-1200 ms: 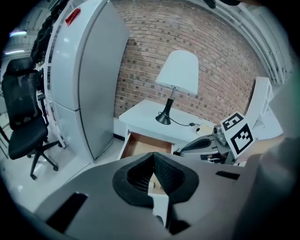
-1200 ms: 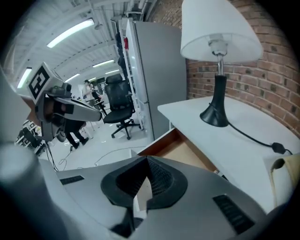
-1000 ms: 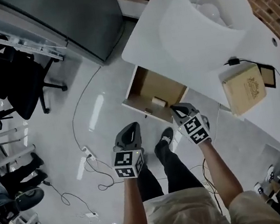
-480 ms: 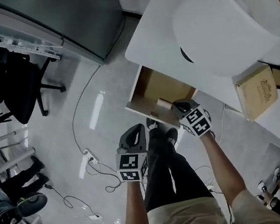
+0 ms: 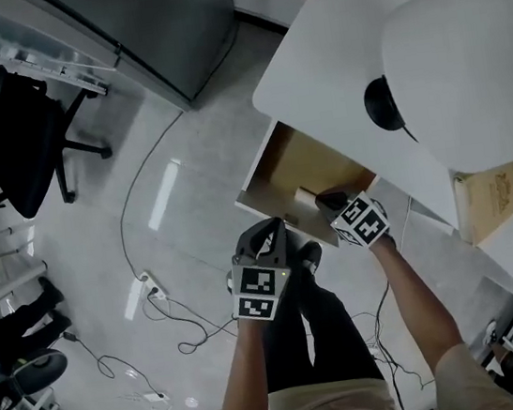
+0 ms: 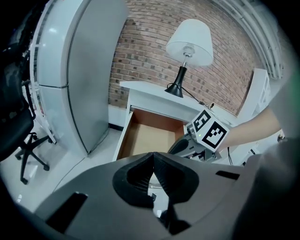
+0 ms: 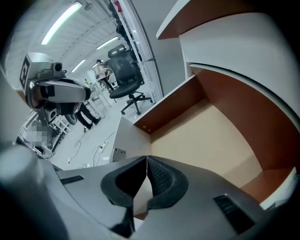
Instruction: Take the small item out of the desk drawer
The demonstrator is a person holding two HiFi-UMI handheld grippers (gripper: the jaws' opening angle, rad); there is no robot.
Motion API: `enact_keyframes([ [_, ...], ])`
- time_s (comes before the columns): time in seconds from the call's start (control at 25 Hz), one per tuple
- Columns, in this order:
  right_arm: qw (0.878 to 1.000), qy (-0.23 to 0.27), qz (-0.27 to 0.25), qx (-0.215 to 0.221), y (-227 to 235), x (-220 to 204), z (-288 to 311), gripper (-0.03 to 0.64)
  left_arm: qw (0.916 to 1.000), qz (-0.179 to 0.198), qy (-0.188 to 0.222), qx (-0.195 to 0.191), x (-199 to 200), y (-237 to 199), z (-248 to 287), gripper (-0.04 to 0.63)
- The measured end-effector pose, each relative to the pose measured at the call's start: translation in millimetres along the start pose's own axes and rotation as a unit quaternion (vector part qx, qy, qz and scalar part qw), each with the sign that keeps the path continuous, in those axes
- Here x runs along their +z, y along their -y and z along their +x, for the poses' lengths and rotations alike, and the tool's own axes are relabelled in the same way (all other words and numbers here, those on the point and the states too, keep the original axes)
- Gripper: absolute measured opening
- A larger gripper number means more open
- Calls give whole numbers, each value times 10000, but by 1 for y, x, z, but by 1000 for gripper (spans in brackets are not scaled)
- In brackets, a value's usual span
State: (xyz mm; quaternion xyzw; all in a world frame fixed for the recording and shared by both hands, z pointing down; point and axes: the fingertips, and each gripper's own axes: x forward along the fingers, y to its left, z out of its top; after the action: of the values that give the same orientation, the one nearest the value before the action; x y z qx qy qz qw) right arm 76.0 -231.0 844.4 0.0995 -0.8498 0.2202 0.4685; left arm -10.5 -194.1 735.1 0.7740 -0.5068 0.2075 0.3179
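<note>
The desk drawer (image 5: 280, 172) stands pulled out from under the white desk (image 5: 332, 65), its tan bottom showing. A small pale item (image 5: 305, 196) lies near the drawer's front right corner. My right gripper (image 5: 325, 201) is shut and empty, its tips just beside that item over the drawer's front edge. In the right gripper view the drawer (image 7: 215, 136) fills the frame behind the right gripper (image 7: 147, 160), and the item is hidden. My left gripper (image 5: 265, 233) is shut with nothing in it, in front of the drawer. The left gripper (image 6: 153, 154) points at the drawer (image 6: 145, 140).
A white lamp (image 5: 466, 75) with a black base stands on the desk, a tan box (image 5: 488, 200) beside it. A grey cabinet (image 5: 165, 23) stands left of the desk. Cables and a power strip (image 5: 145, 286) lie on the floor; an office chair (image 5: 21, 147) is far left.
Both grippers have sunk toward the drawer. The right gripper's tips now sit at the drawer's front corner by the item; the left has come closer to the drawer front.
</note>
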Motion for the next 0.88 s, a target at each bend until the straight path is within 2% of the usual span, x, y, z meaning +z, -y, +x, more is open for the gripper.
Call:
enact_keyframes([
  [0.16, 9996, -225, -144, 109, -3, 3, 23, 30, 9995, -299, 24, 78, -2, -11, 3, 17],
  [0.28, 9976, -553, -340, 249, 1, 0, 38, 32, 9985, -458, 219, 185, 4, -21, 2, 17],
  [0.48, 9919, -1071, -473, 494, 3, -6, 58, 74, 9974, -628, 234, 254, -2, -36, 3, 17],
  [0.72, 9891, -1251, -302, 719, 4, -20, 86, 141, 9960, -777, 274, 355, -4, -59, 1, 17],
  [0.88, 9833, -1565, -382, 842, 11, -39, 95, 159, 9971, -672, 145, 340, -11, -64, 13, 17],
])
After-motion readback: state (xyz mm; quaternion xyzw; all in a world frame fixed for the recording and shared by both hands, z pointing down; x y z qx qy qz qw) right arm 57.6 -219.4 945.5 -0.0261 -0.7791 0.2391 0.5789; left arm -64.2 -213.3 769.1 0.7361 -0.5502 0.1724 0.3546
